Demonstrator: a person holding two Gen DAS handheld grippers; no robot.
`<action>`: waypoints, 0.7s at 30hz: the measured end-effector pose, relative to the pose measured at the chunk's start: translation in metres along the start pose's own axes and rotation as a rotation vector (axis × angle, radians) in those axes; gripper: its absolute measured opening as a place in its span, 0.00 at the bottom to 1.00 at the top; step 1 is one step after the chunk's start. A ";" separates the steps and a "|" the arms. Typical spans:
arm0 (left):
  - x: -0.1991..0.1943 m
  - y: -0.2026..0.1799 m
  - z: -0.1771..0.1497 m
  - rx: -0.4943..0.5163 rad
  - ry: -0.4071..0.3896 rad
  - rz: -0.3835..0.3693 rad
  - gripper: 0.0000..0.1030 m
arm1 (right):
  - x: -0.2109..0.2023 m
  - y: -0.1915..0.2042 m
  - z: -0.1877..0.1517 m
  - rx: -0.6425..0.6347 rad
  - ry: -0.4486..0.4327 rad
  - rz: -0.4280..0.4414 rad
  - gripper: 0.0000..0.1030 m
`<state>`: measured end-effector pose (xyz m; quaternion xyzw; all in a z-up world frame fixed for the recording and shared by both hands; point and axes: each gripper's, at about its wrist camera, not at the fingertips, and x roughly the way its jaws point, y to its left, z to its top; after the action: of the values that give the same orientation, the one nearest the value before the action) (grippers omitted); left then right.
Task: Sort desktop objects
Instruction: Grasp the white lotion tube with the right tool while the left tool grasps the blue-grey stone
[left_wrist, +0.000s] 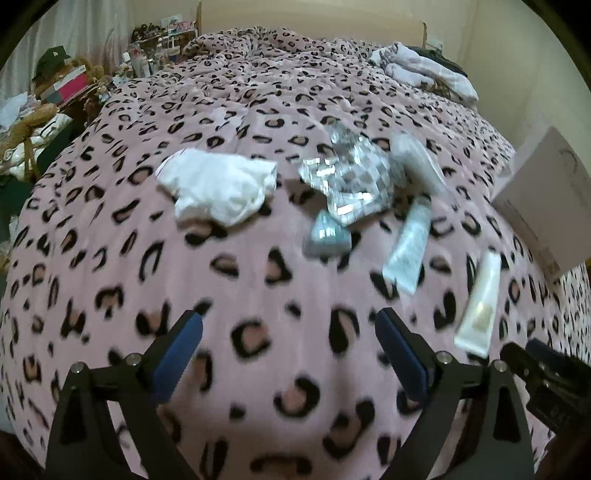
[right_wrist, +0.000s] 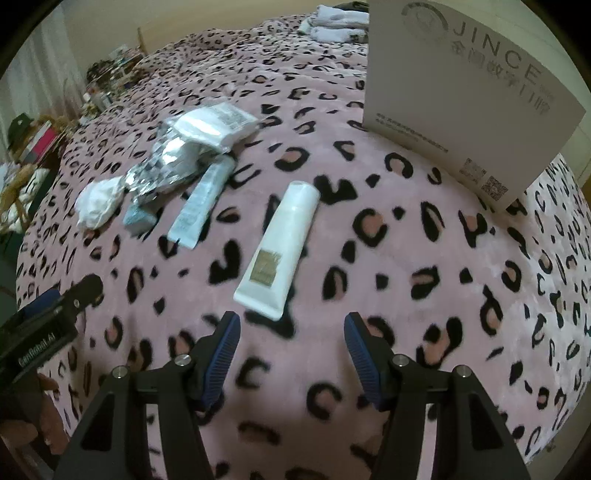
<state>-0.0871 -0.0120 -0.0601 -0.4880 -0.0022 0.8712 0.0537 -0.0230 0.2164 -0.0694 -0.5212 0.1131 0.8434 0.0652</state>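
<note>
I am looking down both wrist views at a pink leopard-print blanket (right_wrist: 406, 258) covering a bed. Nearest me, my right gripper (right_wrist: 291, 325) is hanging over the blanket with its blue-padded jaws spread and nothing between them. Just beyond its tips a white tube (right_wrist: 280, 243) is lying flat, its crimped end toward me. My left gripper (left_wrist: 288, 325) is likewise standing spread and empty over bare blanket; in the right wrist view it is showing at the left edge.

Past the white tube, to its left, a pale blue tube (right_wrist: 201, 206) is lying on the blanket. Beside that, a small grey-blue packet (right_wrist: 138, 219) is sitting just next to a crinkled silver foil pack (right_wrist: 159, 173), and a crumpled white cloth (right_wrist: 98, 205) is resting to the left of them. Farther back, a white wrapped pack (right_wrist: 218, 125) is touching the foil.

To the right a white cardboard box (right_wrist: 461, 92) is standing on the blanket, well apart from the pile. At the far end folded clothes (left_wrist: 424, 70) are lying near the wall.
</note>
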 end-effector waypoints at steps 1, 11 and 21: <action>0.005 -0.001 0.006 -0.003 0.001 -0.003 0.93 | 0.003 -0.001 0.004 0.011 -0.005 -0.002 0.58; 0.059 -0.014 0.040 -0.014 0.037 -0.033 0.93 | 0.031 -0.005 0.033 0.049 -0.021 -0.025 0.58; 0.091 -0.023 0.043 -0.011 0.070 -0.007 0.93 | 0.053 -0.007 0.041 0.110 -0.023 0.014 0.61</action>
<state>-0.1684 0.0214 -0.1135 -0.5187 -0.0068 0.8532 0.0541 -0.0800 0.2333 -0.0997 -0.5061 0.1623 0.8423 0.0891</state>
